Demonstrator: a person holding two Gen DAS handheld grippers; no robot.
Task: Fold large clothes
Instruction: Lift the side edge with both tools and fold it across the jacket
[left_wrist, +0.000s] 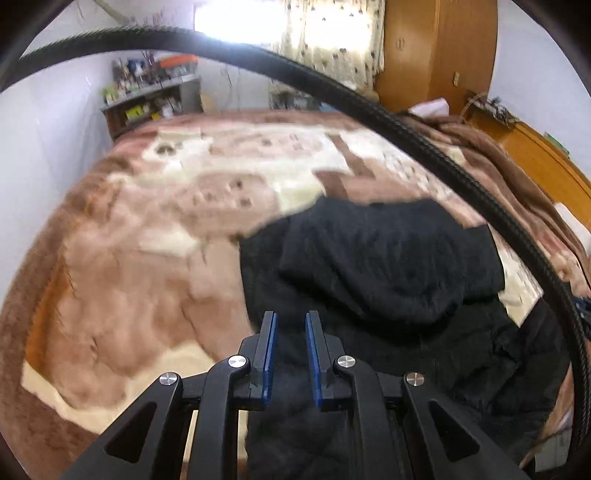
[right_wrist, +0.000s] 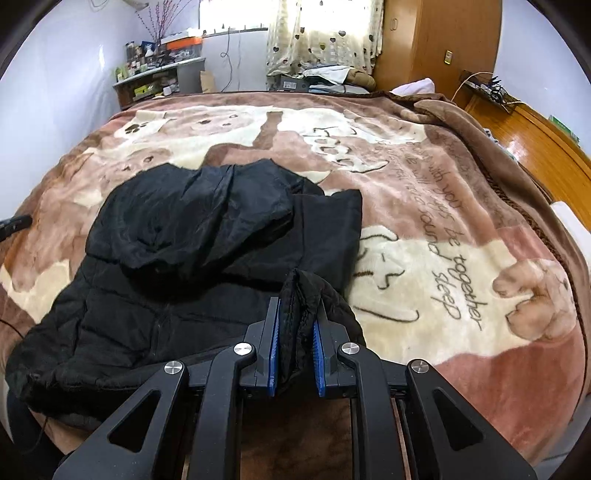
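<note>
A large black padded jacket (right_wrist: 177, 266) with a hood lies on the bed's brown and cream blanket (right_wrist: 424, 236). My right gripper (right_wrist: 297, 317) is shut on a bunched fold of the jacket's near right edge, pinched between its blue pads. In the left wrist view the jacket (left_wrist: 388, 258) lies to the right. My left gripper (left_wrist: 290, 325) hovers just above the jacket's left edge with a narrow gap between its pads and nothing in it. That view is blurred.
A black braided cable (left_wrist: 369, 99) arcs across the left wrist view. A cluttered shelf (right_wrist: 159, 74) stands by the far wall, a wooden wardrobe (right_wrist: 436, 40) at back right, and a wooden headboard (right_wrist: 546, 144) on the right.
</note>
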